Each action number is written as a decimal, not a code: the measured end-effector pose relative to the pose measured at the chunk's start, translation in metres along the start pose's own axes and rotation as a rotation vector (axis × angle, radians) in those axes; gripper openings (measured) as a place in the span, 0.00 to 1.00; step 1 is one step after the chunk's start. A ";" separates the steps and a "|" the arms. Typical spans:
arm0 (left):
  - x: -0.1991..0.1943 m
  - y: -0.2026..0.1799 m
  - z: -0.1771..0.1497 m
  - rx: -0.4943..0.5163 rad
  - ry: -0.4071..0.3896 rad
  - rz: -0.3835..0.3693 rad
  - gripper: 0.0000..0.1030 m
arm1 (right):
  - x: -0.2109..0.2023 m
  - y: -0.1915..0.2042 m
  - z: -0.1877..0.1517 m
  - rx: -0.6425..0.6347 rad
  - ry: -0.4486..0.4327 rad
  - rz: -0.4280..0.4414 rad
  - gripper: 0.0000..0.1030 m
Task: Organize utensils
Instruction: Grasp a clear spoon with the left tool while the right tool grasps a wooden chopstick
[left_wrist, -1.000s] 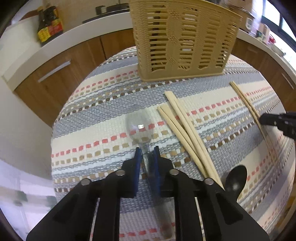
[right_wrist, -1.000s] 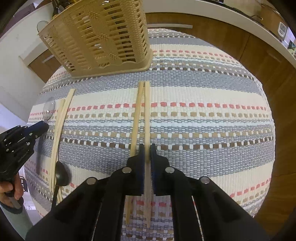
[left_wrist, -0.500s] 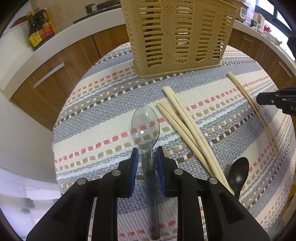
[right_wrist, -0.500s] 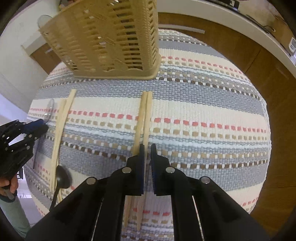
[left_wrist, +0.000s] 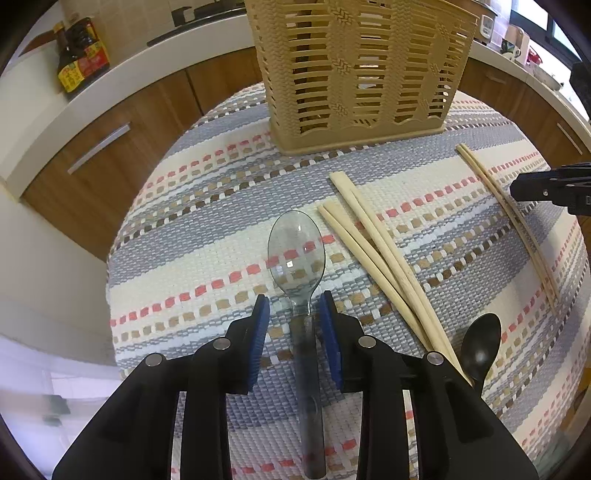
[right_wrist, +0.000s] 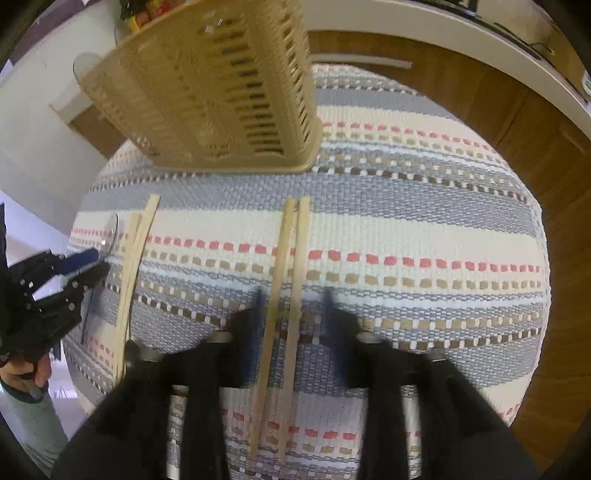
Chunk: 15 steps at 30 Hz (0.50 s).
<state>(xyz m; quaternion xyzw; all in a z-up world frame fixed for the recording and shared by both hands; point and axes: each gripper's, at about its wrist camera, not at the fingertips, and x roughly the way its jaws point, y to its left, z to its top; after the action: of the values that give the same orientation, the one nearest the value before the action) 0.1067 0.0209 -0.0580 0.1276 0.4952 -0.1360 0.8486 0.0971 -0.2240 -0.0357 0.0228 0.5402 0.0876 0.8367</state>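
Striped woven tablecloth (left_wrist: 207, 258), tan slatted plastic basket (left_wrist: 354, 74) standing at its far side.
Left gripper (left_wrist: 295, 325) spread astride clear plastic spoon (left_wrist: 297, 254), bowl toward basket; right gripper (right_wrist: 293, 314) spread astride pale wooden chopstick pair (right_wrist: 286, 280) lying likewise.

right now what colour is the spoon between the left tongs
Clear, smoky grey see-through plastic spoon; shows best in the left wrist view.

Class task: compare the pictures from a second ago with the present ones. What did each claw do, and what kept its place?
Both claws opened. The left claw let go of the clear plastic spoon, which now lies flat between its fingers. The right claw released the pair of pale wooden chopsticks. The tan slatted plastic basket, the black spoon and the other chopsticks stayed put.
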 end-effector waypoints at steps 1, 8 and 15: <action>0.000 0.000 0.000 0.001 0.000 0.000 0.27 | -0.002 -0.001 -0.001 -0.004 -0.013 -0.009 0.50; 0.000 0.000 -0.001 0.002 -0.001 -0.002 0.27 | 0.015 0.000 0.000 -0.023 0.074 -0.055 0.30; 0.001 -0.005 0.003 0.007 0.013 0.012 0.26 | 0.032 0.027 0.012 -0.079 0.090 -0.117 0.15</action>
<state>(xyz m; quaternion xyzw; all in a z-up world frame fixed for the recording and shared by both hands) 0.1072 0.0150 -0.0578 0.1344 0.4994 -0.1321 0.8456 0.1173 -0.1915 -0.0565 -0.0459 0.5737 0.0610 0.8155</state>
